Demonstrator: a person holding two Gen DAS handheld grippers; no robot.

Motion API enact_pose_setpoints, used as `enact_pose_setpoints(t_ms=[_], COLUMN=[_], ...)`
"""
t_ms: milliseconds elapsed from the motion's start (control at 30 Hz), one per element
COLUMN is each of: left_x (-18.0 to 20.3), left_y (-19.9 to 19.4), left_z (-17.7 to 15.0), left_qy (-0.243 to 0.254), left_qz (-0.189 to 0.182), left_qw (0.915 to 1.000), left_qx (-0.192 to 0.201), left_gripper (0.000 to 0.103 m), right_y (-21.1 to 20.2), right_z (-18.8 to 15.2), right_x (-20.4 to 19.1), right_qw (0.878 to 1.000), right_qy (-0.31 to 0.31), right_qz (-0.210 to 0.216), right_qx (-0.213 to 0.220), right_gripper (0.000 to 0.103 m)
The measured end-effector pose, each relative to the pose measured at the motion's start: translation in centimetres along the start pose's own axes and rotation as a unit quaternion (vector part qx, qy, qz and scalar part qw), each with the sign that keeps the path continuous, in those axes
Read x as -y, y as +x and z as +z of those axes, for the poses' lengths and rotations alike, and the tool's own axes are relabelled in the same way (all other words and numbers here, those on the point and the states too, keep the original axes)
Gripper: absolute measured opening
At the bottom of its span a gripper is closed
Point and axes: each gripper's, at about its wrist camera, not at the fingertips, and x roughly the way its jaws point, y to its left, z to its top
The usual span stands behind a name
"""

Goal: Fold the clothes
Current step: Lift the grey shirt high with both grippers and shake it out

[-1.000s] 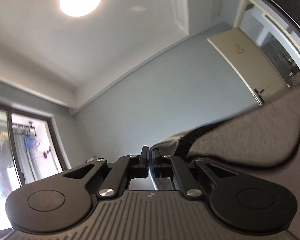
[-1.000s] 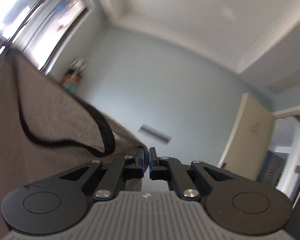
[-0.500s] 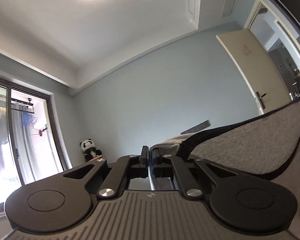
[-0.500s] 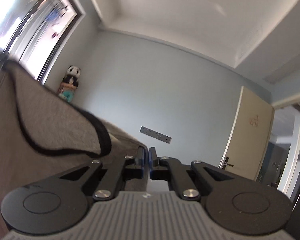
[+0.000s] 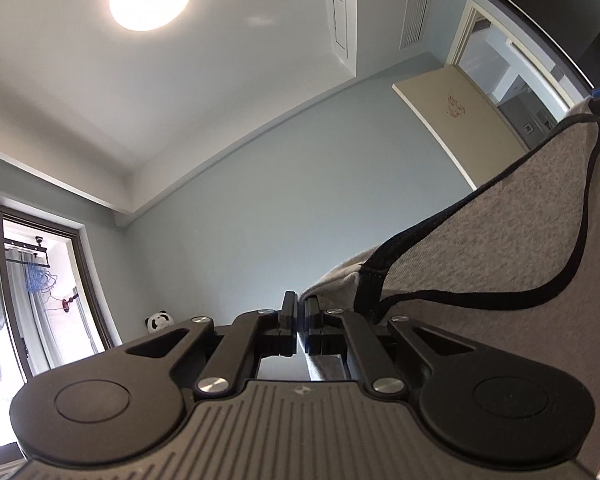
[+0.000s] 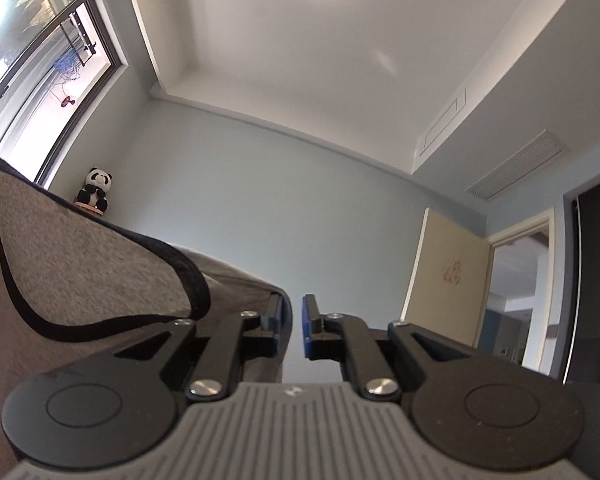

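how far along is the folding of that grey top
Early. Done: no finished fold is visible. In hand: the grey top hangs stretched between both claws; the left claw is shut on one edge, the right claw is opening with fabric between its fingers. Left: laying it down and folding.

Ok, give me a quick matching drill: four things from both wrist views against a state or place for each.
1 left gripper
2 right gripper
3 grey black-trimmed knit garment
4 black-and-white panda plush toy

a jaws opening, cloth beside one pad
b by the window
c shut on cloth
d stretched between both grippers

Pairs: 1-c, 2-a, 3-d, 4-b
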Motion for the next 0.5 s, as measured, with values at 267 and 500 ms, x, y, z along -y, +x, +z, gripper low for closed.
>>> enact_pose_setpoints(t_ms=[267, 500], left_x=[2.2, 7.0], left_y=[3.2, 12.4], left_z=[-1.1, -5.4], left_qy=[0.005, 0.039], left_qz=[-0.035, -0.083], left_qw=[0.9993, 0.9925], left_qx=[-0.011, -0.081], left_gripper=[0.002, 0.002], right_y=[1.7, 9.2], right_z=[-2.0, -8.6], right_x=[0.7, 0.2], right_qw=[1.0, 0.995], right_qy=[-0.016, -0.009], right_qz=[-0.018, -0.004], right_qx=[-0.014, -0.103], right_gripper=[0.016, 0.015])
